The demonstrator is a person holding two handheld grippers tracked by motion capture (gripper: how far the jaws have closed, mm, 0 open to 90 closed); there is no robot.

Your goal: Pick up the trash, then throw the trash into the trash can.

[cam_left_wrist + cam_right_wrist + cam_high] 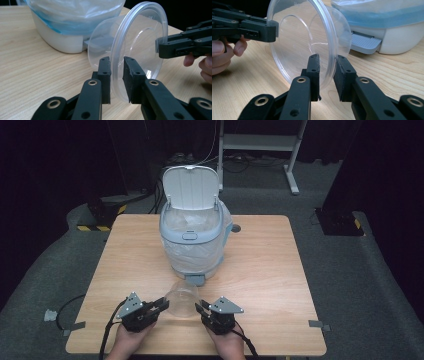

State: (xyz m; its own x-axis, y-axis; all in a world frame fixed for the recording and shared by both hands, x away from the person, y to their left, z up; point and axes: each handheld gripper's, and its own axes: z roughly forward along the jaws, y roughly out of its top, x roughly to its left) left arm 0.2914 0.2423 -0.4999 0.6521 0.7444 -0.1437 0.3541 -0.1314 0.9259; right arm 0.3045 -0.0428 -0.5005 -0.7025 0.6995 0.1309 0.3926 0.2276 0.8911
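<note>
A clear round plastic container [182, 297] lies on its side between my two grippers near the table's front edge, its open mouth toward me. My left gripper [162, 304] is shut on the left side of its rim [117, 75]. My right gripper [200, 309] is shut on the right side of the rim [328, 71]. In the left gripper view the container [135, 45] tilts away from the jaws and the right gripper [160, 46] pinches its far edge. The right gripper view has the left gripper [272, 30] on the opposite edge. Whether the container touches the table, I cannot tell.
A white and pale blue pedal bin [192, 245] stands mid-table just behind the container, lid [191, 187] raised, lined with a clear bag; its pedal [195, 280] points at the container. The wooden table [270, 270] has bare room left and right. A white frame [260, 142] stands behind.
</note>
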